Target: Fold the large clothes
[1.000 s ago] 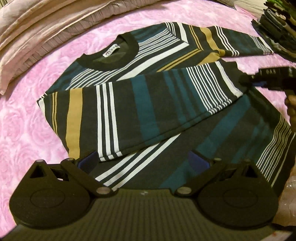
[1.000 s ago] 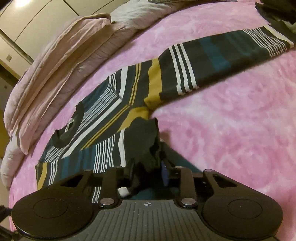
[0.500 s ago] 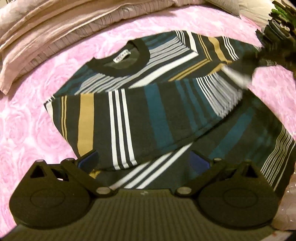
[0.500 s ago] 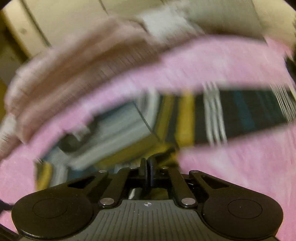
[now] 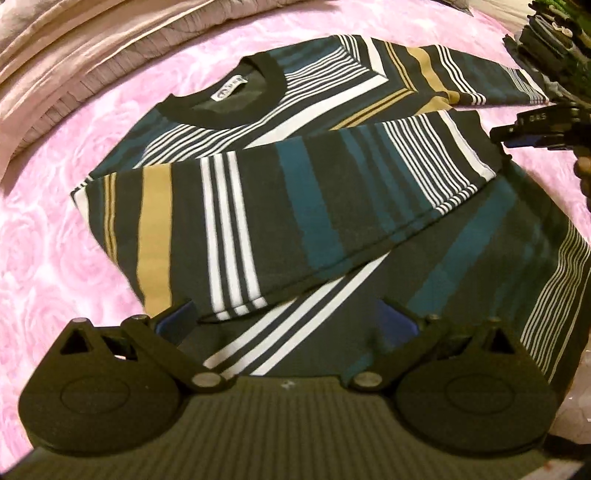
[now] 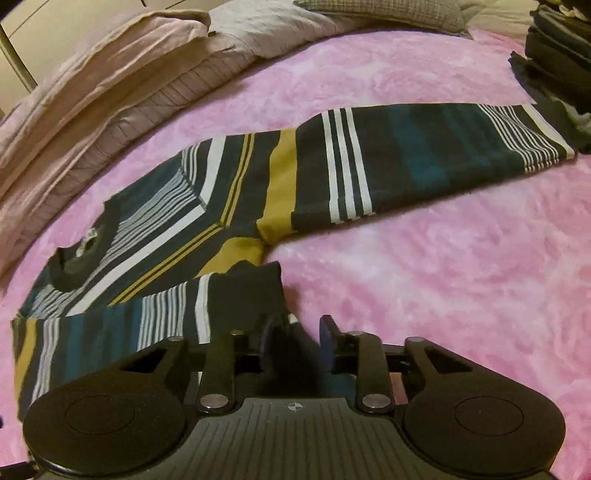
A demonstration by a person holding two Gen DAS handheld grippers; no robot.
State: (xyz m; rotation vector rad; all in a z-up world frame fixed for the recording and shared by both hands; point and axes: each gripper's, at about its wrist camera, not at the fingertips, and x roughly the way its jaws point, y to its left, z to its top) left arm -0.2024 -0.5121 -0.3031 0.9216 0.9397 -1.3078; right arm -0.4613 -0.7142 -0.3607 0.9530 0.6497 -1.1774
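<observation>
A dark sweater with teal, white and mustard stripes lies flat on a pink blanket, neck label up. One sleeve is folded across the chest, its cuff resting just left of my right gripper. That gripper is open and holds nothing; it also shows at the right edge of the left wrist view as the right gripper. The other sleeve stretches out straight to the right. My left gripper hovers open over the sweater's lower body.
A stack of dark folded clothes sits at the far right, close to the outstretched cuff. A beige-pink duvet and a checked pillow line the back. Pink blanket lies bare to the right of the sweater.
My right gripper was shut on the folded sleeve's cuff; it has opened and let the cuff go, which now lies on the sweater. The left gripper shifted only slightly.
</observation>
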